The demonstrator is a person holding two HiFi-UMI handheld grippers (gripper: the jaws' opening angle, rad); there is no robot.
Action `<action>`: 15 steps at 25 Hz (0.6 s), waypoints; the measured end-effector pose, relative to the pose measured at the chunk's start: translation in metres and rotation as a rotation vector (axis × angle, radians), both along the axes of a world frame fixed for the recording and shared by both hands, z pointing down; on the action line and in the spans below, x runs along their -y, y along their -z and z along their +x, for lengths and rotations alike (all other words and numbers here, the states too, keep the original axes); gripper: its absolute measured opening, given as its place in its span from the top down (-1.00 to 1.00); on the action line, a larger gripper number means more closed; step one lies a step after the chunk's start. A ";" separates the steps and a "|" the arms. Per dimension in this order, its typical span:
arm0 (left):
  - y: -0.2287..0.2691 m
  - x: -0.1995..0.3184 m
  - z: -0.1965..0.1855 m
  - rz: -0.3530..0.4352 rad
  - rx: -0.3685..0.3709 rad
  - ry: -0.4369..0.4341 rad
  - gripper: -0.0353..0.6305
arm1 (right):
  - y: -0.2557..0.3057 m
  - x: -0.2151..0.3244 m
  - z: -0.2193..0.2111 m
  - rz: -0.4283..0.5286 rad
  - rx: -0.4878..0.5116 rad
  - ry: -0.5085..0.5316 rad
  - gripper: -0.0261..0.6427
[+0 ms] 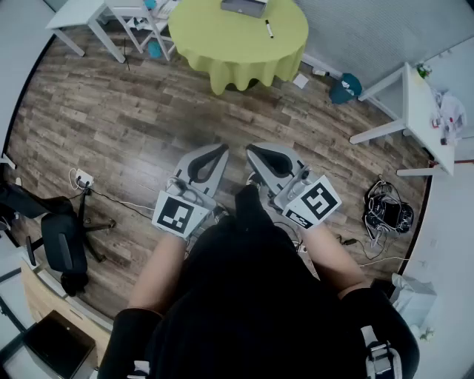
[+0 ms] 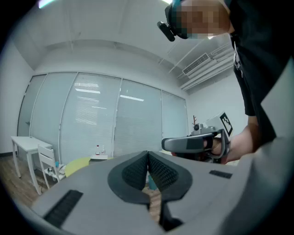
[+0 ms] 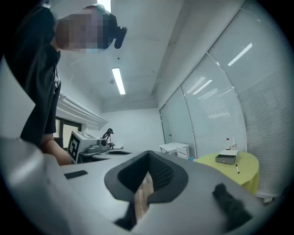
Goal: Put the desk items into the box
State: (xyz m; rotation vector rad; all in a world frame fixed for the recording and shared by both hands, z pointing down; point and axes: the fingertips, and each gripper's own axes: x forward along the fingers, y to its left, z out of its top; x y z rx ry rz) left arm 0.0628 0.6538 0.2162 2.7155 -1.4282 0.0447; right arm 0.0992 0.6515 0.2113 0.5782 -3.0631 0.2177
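A round table with a yellow-green cloth (image 1: 222,44) stands far ahead across the wooden floor. On it lie a grey box (image 1: 244,6) and a black pen (image 1: 269,28). I hold both grippers close to my body, well short of the table. My left gripper (image 1: 211,157) is shut with nothing in it, and my right gripper (image 1: 264,157) beside it is shut and empty too. The right gripper view shows the table (image 3: 229,173), the box (image 3: 226,158) and the pen (image 3: 237,169) in the distance. In the left gripper view the jaws (image 2: 148,155) meet, and the right gripper (image 2: 193,143) shows alongside.
A black office chair (image 1: 63,244) stands at the left, with a power strip and cable (image 1: 83,179) on the floor. White tables stand at the far left (image 1: 74,15) and right (image 1: 418,111). A bundle of cables (image 1: 389,211) lies at the right.
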 end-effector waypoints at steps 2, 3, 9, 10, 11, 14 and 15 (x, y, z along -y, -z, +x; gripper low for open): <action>0.002 0.009 0.001 0.004 0.003 -0.001 0.86 | 0.001 0.007 -0.001 0.005 -0.001 0.003 0.88; 0.001 0.013 0.001 -0.001 0.008 -0.002 0.86 | 0.002 0.011 0.000 0.007 -0.002 0.005 0.88; 0.005 0.042 0.007 0.004 0.010 0.008 0.86 | 0.005 0.044 0.006 -0.006 0.014 0.012 0.87; 0.006 0.050 0.009 0.005 0.012 0.009 0.86 | 0.006 0.051 0.008 -0.015 0.022 0.015 0.87; 0.006 0.057 0.011 0.005 0.013 0.009 0.86 | 0.007 0.059 0.010 -0.020 0.027 0.017 0.87; 0.010 0.081 0.015 0.009 0.015 0.012 0.86 | 0.008 0.084 0.014 -0.009 0.021 0.020 0.87; 0.010 0.089 0.016 0.010 0.018 0.013 0.86 | 0.007 0.092 0.014 -0.004 0.015 0.024 0.87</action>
